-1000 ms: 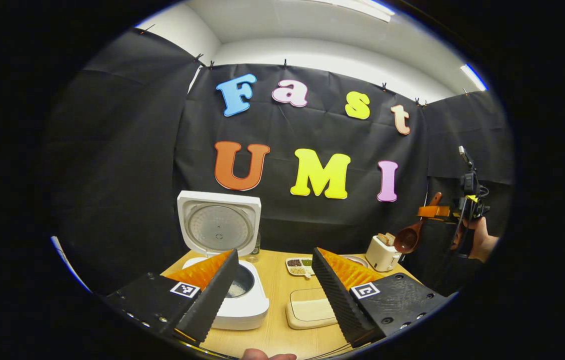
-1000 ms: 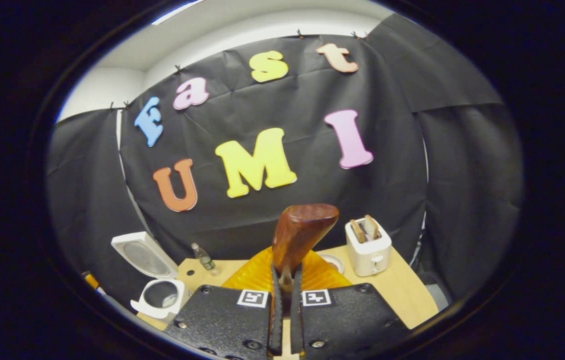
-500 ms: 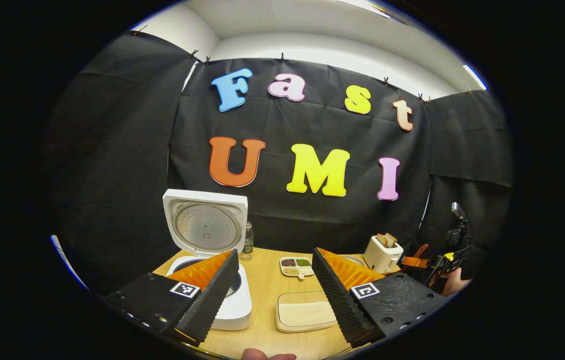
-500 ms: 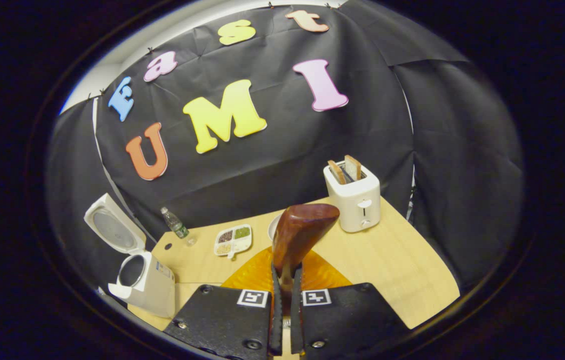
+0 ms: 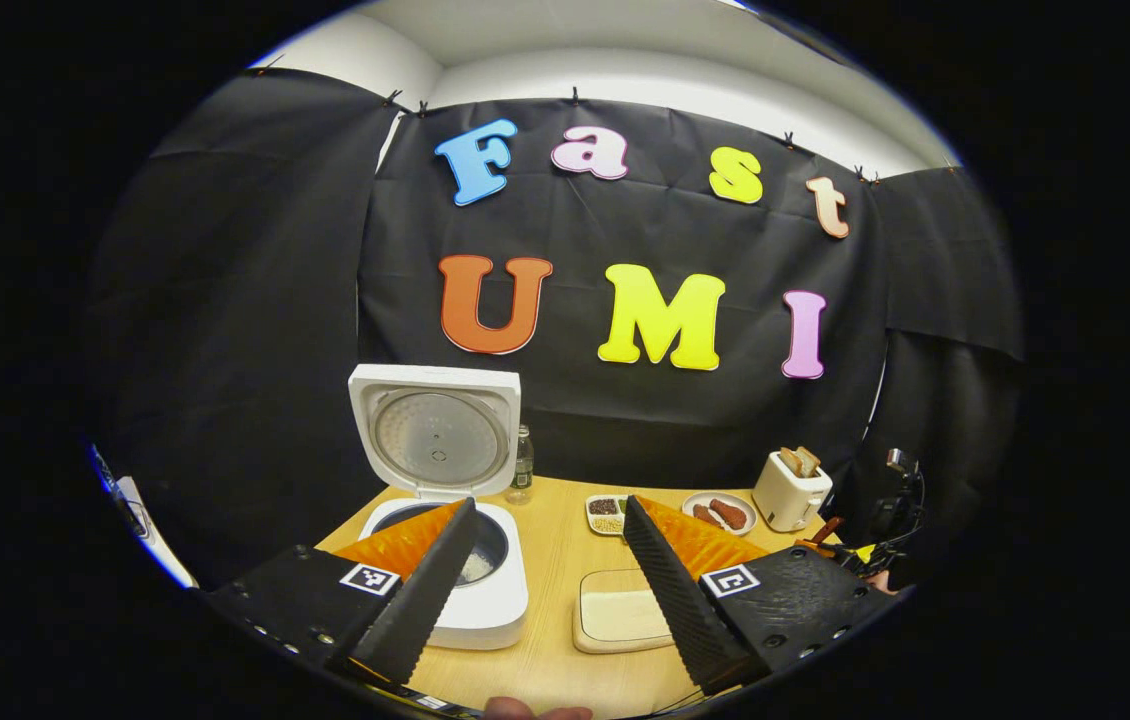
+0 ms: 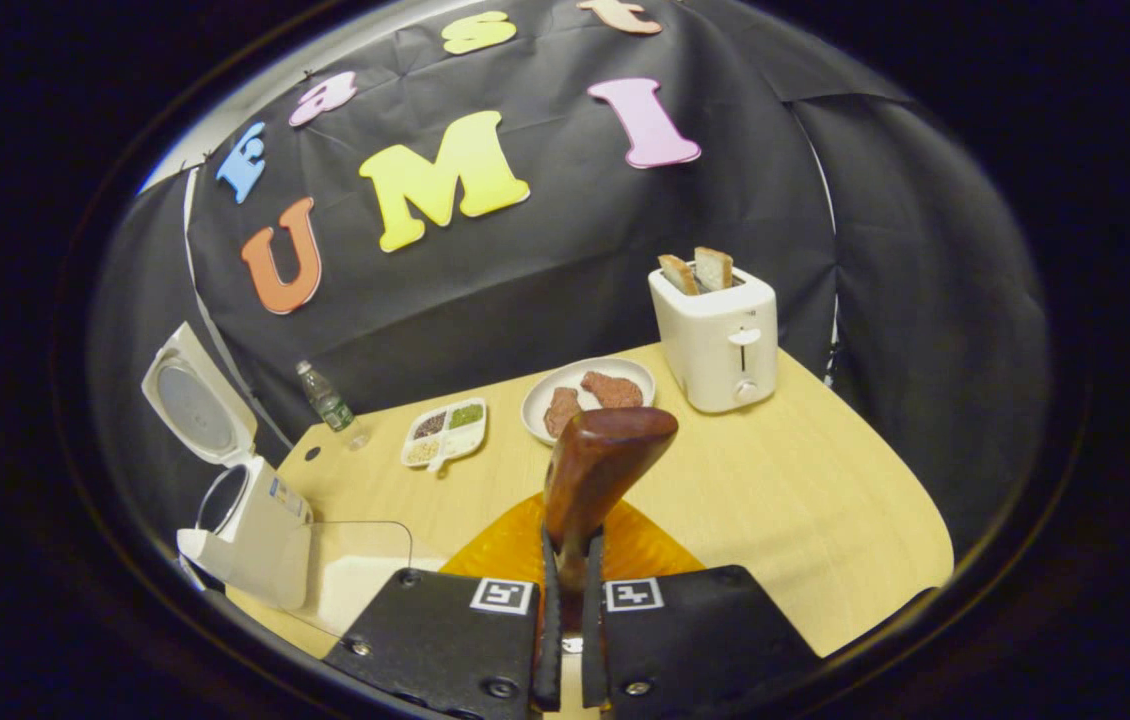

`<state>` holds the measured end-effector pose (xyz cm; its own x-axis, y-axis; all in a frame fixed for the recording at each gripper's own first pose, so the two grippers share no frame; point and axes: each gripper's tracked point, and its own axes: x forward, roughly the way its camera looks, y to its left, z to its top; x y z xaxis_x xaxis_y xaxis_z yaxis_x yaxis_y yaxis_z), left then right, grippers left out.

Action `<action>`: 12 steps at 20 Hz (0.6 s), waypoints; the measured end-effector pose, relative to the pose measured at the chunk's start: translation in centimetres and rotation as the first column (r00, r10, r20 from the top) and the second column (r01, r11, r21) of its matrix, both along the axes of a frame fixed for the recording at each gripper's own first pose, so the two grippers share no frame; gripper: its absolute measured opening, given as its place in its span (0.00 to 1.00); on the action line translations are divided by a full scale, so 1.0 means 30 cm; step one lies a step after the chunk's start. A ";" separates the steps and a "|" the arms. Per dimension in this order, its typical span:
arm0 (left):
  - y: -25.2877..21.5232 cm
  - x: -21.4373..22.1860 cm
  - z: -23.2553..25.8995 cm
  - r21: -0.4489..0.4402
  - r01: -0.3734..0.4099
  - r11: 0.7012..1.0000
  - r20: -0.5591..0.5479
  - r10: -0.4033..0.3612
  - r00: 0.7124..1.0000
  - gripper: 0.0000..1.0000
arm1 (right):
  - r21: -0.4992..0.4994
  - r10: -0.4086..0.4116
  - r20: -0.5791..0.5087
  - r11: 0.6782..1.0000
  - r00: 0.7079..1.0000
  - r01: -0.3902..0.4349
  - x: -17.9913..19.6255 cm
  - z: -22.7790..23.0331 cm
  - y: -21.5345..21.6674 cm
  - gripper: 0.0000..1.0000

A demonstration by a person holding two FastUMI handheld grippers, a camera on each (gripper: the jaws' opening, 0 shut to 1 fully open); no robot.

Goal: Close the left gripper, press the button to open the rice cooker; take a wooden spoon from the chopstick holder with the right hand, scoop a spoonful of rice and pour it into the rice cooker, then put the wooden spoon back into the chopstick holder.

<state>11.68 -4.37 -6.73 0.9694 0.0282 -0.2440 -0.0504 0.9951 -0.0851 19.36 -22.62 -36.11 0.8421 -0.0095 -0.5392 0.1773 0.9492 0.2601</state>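
Your right tool (image 6: 566, 600) is clenched on the dark brown wooden spoon (image 6: 595, 470), held above the pale wooden bench (image 6: 805, 500). Your left tool (image 5: 550, 560) is spread wide over the white rice cooker (image 5: 450, 590), whose lid stands upright at the bench's left.

No legible words, brands or numbers. Square black-and-white coded markers (image 5: 370, 578), one on each finger of the left gripper (image 5: 550, 510), low in the left gripper view. Two more such squares low in the right gripper view, on the right gripper (image 6: 565, 545). Small sticker (image 6: 287, 497) on the side of the rice cooker (image 6: 265, 545), lower left: too small to read. Label on the bottle (image 6: 327, 398), left of centre: likewise unreadable.
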 end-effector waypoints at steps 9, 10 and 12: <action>0.035 0.052 0.017 -0.003 0.002 1.000 -0.004 -0.002 1.000 0.94 | 0.019 0.004 0.001 1.000 1.000 -0.004 0.006 -0.043 0.021 0.25; 0.046 0.061 0.023 -0.001 0.000 1.000 0.002 0.000 1.000 0.94 | 0.002 0.004 0.004 1.000 1.000 -0.004 0.000 -0.025 0.009 0.44; 0.083 0.077 0.036 0.006 -0.017 1.000 0.014 0.016 1.000 0.94 | -0.017 -0.014 0.018 1.000 1.000 0.014 -0.009 0.013 -0.019 0.76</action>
<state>13.99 -1.86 -5.65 0.9720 0.0457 -0.2305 -0.0657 0.9947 -0.0795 19.09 -23.18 -35.71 0.8512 -0.0306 -0.5239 0.1862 0.9510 0.2469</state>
